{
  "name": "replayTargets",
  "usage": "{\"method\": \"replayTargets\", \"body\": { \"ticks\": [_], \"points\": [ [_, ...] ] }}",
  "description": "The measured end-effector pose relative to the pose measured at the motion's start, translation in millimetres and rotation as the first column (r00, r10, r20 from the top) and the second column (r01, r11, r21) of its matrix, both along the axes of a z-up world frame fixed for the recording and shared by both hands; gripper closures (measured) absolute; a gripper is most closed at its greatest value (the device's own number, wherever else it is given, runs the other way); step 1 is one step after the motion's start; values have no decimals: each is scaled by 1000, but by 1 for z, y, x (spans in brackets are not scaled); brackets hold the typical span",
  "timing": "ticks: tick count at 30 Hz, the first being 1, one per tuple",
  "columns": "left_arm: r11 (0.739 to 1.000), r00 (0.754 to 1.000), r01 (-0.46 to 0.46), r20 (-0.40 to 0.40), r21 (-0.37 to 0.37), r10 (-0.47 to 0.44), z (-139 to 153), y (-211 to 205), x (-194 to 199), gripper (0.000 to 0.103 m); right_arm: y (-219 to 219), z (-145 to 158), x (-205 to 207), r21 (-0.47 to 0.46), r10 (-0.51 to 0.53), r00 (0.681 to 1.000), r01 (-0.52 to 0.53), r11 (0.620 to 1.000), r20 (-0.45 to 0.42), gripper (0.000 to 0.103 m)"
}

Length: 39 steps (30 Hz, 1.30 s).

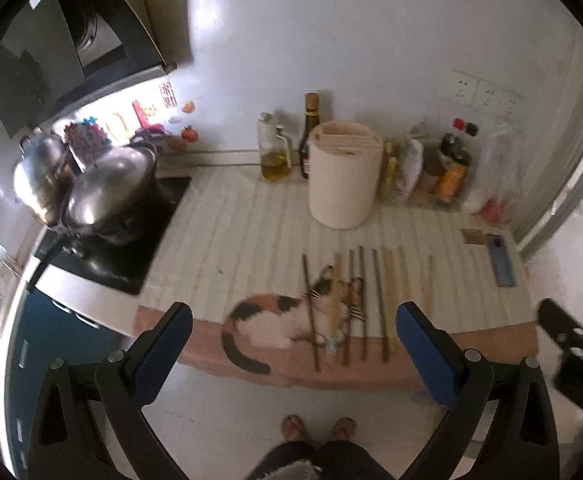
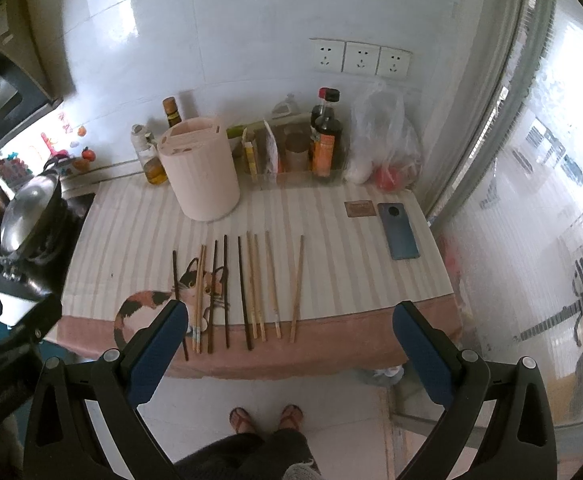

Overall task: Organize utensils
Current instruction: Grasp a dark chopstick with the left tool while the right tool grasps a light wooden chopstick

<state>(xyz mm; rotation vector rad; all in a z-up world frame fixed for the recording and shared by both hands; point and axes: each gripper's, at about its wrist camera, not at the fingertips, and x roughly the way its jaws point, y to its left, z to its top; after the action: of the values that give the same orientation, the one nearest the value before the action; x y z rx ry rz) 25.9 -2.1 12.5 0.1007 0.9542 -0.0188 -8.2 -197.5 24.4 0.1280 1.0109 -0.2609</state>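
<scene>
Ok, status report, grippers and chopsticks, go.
Left gripper open, right gripper open, both empty above the counter edge. Chopsticks loose in a row on the cloth. Holder behind, path unobstructed.

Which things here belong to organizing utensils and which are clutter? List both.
For the job: chopsticks; pink utensil holder; left tongs and right tongs, both open.

Lying about: phone; oil bottle; sauce bottle; plastic bag; pots.

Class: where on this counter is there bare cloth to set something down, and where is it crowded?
Bare cloth lies between the hob, the pink holder and the chopsticks. A narrower patch sits between chopsticks and phone. The back wall's bottles and bags are crowded.
</scene>
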Motion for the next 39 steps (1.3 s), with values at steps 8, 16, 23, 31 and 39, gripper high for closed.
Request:
{"method": "replayTargets", "body": {
  "ticks": [8,16,23,31,39],
  "points": [
    [1000,1000,-1,-19,18,1,-48,26,50,0,-3,-48,27,52,-73,997,74,996,-18,0],
    [998,992,2,-128,62,6,-117,30,96,0,-8,-121,70,65,-101,990,108,992,-101,13],
    [996,965,-9,-262,85,31,-183,21,135,0,-11,-194,117,85,-60,979,78,993,-193,24],
    [997,908,-58,-413,49,73,-249,11,173,12,-30,-268,167,149,2,950,47,988,-313,33],
    [996,850,-83,-520,33,88,-300,7,186,35,-44,-318,191,228,48,915,49,972,-400,49]
  ]
}}
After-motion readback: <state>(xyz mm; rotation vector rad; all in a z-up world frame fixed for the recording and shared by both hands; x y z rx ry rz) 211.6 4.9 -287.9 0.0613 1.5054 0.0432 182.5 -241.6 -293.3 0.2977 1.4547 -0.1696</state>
